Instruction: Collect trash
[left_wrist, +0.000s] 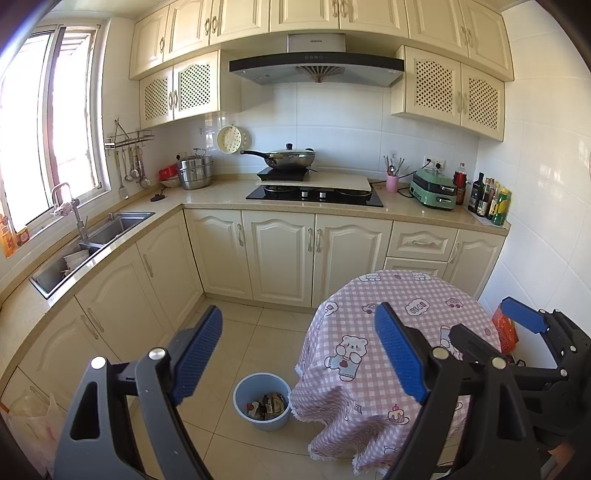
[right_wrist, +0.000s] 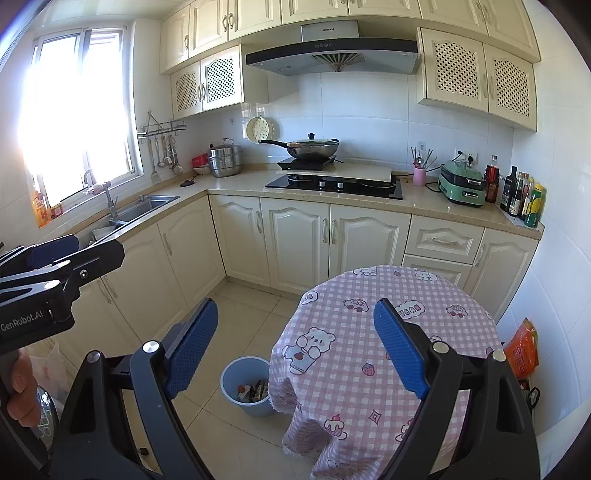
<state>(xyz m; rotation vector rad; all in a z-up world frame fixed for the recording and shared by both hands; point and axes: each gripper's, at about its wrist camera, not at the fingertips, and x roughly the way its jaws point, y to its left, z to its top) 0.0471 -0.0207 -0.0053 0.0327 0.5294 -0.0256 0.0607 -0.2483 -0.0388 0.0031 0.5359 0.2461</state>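
Both your tools, left tool (left_wrist: 299, 354) and right tool (right_wrist: 295, 347), gape wide with nothing between the pads. The blue trash bin (left_wrist: 263, 406) sits on the floor, touching the checked tablecloth's (left_wrist: 369, 332) left side, wrappers (left_wrist: 267, 405) inside it.

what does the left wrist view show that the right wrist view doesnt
Only the left wrist view: the right gripper seen from the side at the right edge, jaws open, and the sink's near basin with items in it.

Only the right wrist view: the left gripper at the left edge, with a hand on its handle.

Both: the blue trash bin holding wrappers on the floor beside the round table with the pink checked cloth, and the wok on the cooktop.
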